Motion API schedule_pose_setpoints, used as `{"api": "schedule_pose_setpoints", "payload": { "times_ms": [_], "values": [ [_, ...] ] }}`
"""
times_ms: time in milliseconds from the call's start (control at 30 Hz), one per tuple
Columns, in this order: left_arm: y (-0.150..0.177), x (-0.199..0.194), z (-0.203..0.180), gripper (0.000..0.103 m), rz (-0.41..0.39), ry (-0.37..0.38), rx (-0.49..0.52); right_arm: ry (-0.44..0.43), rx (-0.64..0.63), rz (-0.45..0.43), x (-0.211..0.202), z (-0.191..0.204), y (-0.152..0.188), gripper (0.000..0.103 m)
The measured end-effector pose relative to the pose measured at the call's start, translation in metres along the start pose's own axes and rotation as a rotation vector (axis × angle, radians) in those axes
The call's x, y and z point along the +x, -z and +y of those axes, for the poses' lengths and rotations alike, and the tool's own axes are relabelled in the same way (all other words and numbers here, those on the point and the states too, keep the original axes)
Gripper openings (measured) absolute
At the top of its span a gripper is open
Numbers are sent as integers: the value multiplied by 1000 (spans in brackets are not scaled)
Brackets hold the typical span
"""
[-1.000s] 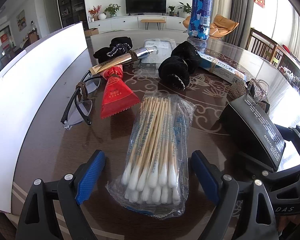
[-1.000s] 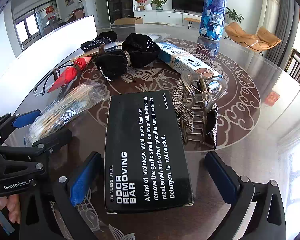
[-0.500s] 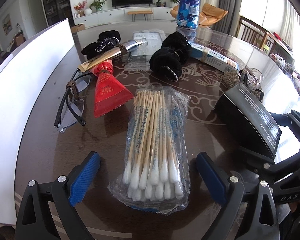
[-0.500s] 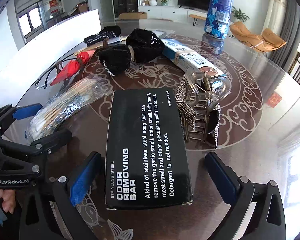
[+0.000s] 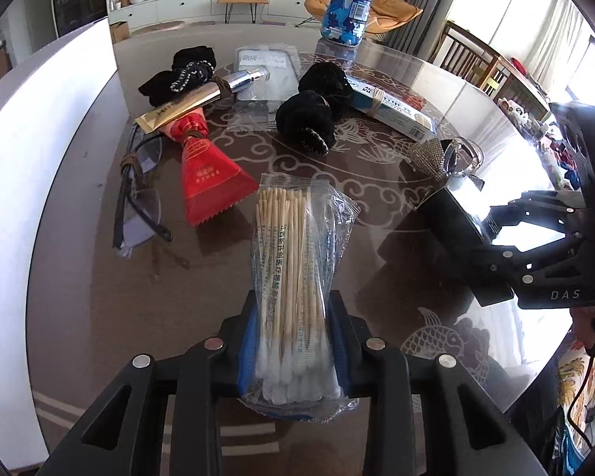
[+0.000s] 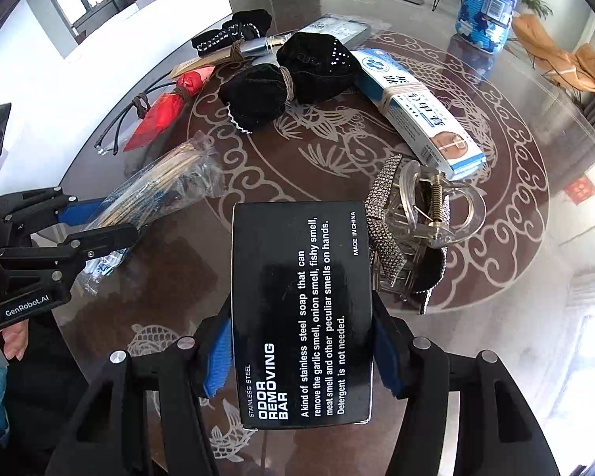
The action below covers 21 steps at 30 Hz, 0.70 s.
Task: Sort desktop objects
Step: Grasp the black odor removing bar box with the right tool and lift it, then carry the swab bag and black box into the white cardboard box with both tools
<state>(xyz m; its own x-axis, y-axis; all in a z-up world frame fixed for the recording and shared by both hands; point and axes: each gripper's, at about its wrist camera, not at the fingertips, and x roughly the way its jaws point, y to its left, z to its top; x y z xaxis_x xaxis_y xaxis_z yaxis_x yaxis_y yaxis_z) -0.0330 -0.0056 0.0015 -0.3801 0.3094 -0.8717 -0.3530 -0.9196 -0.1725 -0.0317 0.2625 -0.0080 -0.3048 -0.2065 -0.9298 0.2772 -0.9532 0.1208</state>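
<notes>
The round table point(image 5: 99, 277), dark glass over a pale scroll and fish pattern, carried everything. Largest of the task's things was the black box point(image 6: 301, 317), printed in white "ODOR REMOVING BAR", flat-topped and lying lengthwise towards the camera at the near edge of the table. The right gripper point(image 6: 301, 357) had just been closing, and its blue pads point(image 6: 218, 357) pressed against the box's two long sides near its printed end, pinching it across its width.

Next in size, the clear bag of cotton swabs point(image 5: 297, 277) held wooden sticks bundled side by side, white tips nearest the camera, blue print on the wrinkled plastic. The left gripper point(image 5: 293, 349) had also just been closing; its jaws stood narrow, squeezing the bag at the cotton-tip end, while the far end of the bag pointed out over the table.

Beyond these lay a blue and white carton point(image 6: 416, 115) bound with a band, two black velvet pouches point(image 6: 289, 79) tied together, a red foil sachet point(image 5: 206, 174) and a pair of glasses point(image 5: 135, 206). A rhinestone-edged clear hair claw point(image 6: 416, 222) sat just beside the black box's far right corner. A blue patterned bottle point(image 5: 349, 0) stood upright at the far rim.
</notes>
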Motion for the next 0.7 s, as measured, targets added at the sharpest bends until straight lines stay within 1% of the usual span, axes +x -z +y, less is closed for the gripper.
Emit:
{"api": "schedule_pose_setpoints", "payload": {
  "times_ms": [67, 167, 233, 333, 433, 467, 533, 567, 633, 667, 700],
  "values": [
    [16, -12, 4, 32, -16, 20, -35, -37, 35, -18, -10, -6, 16, 60],
    [33, -31, 9, 32, -45, 51, -86, -42, 70, -16, -15, -10, 30, 60],
    [34, -50, 15, 32, -85, 62, -118, -46, 62, -27, -22, -5, 32, 60],
    [23, -87, 34, 32, -166, 67, -162, -55, 32, -64, -38, 8, 19, 60],
    [13, -126, 63, 32, -238, 42, -189, -82, 19, -94, -47, 24, -3, 60],
    [11, -136, 73, 32, -254, 23, -199, -71, 1, -99, -47, 30, -9, 60],
    [11, -150, 90, 32, -274, -14, -215, -41, -34, -98, -44, 39, -19, 60],
    [12, -154, 98, 32, -276, -24, -226, -47, -40, -87, -40, 41, -22, 60],
    [19, -161, 107, 32, -280, -14, -247, -71, -42, -37, -23, 45, -26, 60],
    [22, -163, 108, 32, -283, -6, -251, -82, -36, -25, -13, 47, -28, 60],
    [24, -165, 108, 32, -288, -4, -250, -103, -32, -31, -6, 49, -30, 61]
  ]
}}
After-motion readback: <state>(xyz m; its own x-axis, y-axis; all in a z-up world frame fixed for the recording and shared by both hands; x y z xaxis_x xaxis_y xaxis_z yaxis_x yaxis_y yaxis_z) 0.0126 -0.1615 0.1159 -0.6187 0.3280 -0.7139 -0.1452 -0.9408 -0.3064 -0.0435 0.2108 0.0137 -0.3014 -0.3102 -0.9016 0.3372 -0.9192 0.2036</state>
